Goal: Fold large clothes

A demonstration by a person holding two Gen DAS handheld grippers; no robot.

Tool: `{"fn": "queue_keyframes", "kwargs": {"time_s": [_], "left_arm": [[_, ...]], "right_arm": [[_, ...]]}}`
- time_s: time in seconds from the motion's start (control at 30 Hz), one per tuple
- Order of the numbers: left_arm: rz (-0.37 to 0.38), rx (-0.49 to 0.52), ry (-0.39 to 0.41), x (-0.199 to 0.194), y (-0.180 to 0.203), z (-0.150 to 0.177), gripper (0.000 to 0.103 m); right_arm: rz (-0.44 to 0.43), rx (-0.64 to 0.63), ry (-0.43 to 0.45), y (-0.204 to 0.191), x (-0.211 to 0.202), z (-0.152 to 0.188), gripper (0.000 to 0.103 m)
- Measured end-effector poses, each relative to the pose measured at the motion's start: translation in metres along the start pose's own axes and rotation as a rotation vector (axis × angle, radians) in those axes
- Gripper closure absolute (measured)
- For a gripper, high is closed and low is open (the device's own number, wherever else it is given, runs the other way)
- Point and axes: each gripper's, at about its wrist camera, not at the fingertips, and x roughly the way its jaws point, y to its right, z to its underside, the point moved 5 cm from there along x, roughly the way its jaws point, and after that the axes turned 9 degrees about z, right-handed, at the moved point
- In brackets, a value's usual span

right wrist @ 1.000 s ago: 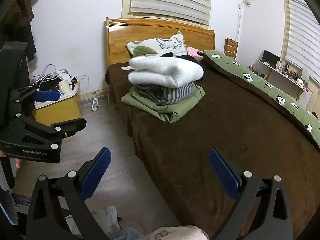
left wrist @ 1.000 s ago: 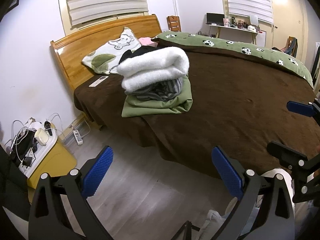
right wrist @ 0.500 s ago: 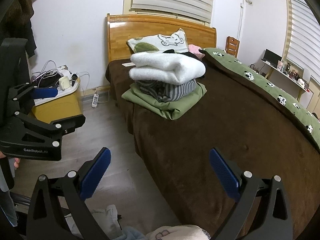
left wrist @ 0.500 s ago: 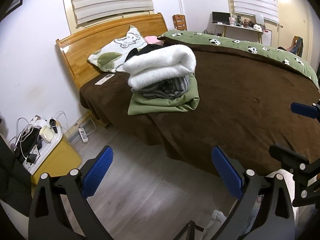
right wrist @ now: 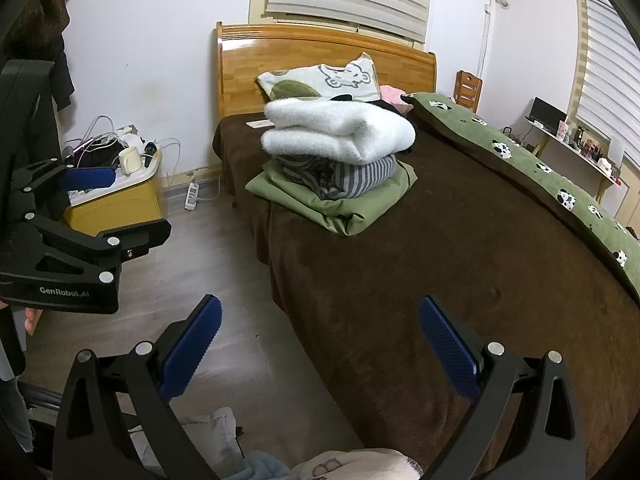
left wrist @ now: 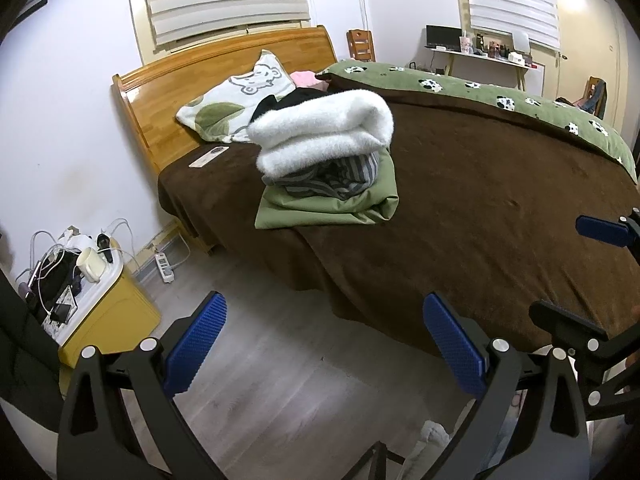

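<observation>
A stack of folded clothes sits on the brown bed (left wrist: pixel 480 208): a fluffy white garment (left wrist: pixel 324 132) on top, a grey striped one (left wrist: pixel 336 176) under it, a green one (left wrist: pixel 332 208) at the bottom. The stack also shows in the right wrist view (right wrist: pixel 336 136). My left gripper (left wrist: pixel 324 340) is open and empty above the floor, short of the bed's edge. My right gripper (right wrist: pixel 320 344) is open and empty at the bed's near corner. Loose pale clothes (right wrist: pixel 352 464) lie below it at the frame's bottom.
A yellow bedside box (left wrist: pixel 104 312) with cables and a mug stands left by the wall, and a power strip (left wrist: pixel 166 268) lies on the wooden floor. A pillow (left wrist: pixel 236 100) leans on the headboard. A green panda duvet (left wrist: pixel 500 100) lies along the bed's far side.
Both grippers have tilted up and drawn slightly nearer the bed, so the stack sits lower and larger in view. The jaws stay open.
</observation>
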Motion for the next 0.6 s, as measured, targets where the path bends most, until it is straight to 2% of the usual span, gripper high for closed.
{"fn": "queue_keyframes", "kwargs": {"time_s": [0.1, 0.4, 0.6], "left_arm": [[0.018, -0.011, -0.004, 0.0016, 0.0002, -0.0002, 0.007], [-0.017, 0.007, 0.004, 0.0023, 0.0025, 0.0012, 0.007], [-0.006, -0.032, 0.020, 0.0012, -0.0030, 0.0015, 0.007]], "right_arm": [[0.000, 0.001, -0.007, 0.0007, 0.0016, 0.0002, 0.006], [-0.008, 0.005, -0.011, 0.0007, 0.0031, 0.0012, 0.006], [-0.018, 0.009, -0.022, -0.0005, 0.0056, 0.0023, 0.006]]}}
